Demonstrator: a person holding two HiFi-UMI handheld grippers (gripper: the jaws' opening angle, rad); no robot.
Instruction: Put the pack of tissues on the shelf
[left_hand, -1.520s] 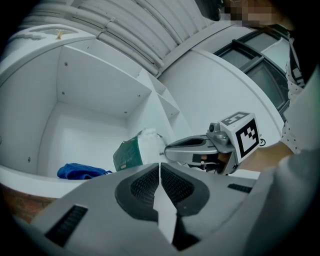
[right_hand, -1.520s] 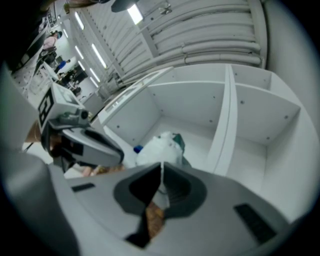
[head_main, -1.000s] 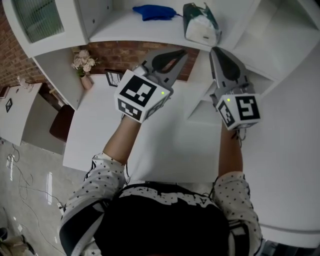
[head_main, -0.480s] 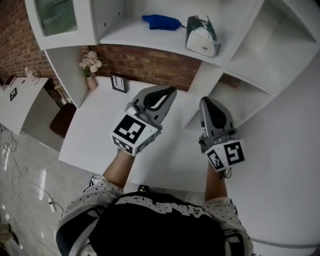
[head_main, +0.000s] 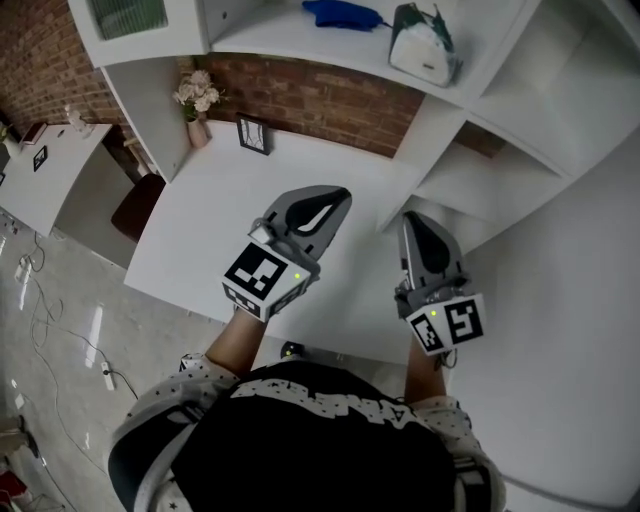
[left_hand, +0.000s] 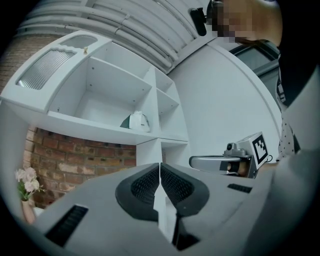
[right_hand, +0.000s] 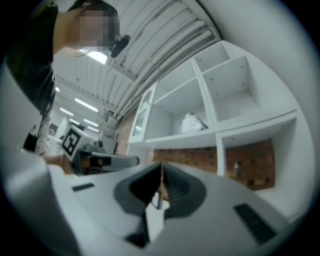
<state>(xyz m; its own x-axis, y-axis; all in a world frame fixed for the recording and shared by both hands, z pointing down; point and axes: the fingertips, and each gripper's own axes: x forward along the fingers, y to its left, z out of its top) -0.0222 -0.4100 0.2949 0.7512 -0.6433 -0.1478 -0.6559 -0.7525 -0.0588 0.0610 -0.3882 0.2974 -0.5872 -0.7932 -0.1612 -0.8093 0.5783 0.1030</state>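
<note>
Tissues (head_main: 425, 48) lie on the shelf (head_main: 272, 32) — placing looks done. Left gripper (head_main: 335, 197) and right gripper (head_main: 412, 222), jaws together and empty, hang over the desk (head_main: 215, 215) — keep them clear of the shelf.

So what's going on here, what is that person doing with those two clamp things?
A person holds a two-jaw gripper in each hand. The left gripper and the right gripper are both shut and empty, held over the white desk. The pack of tissues already sits up on the shelf, beside a blue cloth, and neither gripper is near it.
</note>
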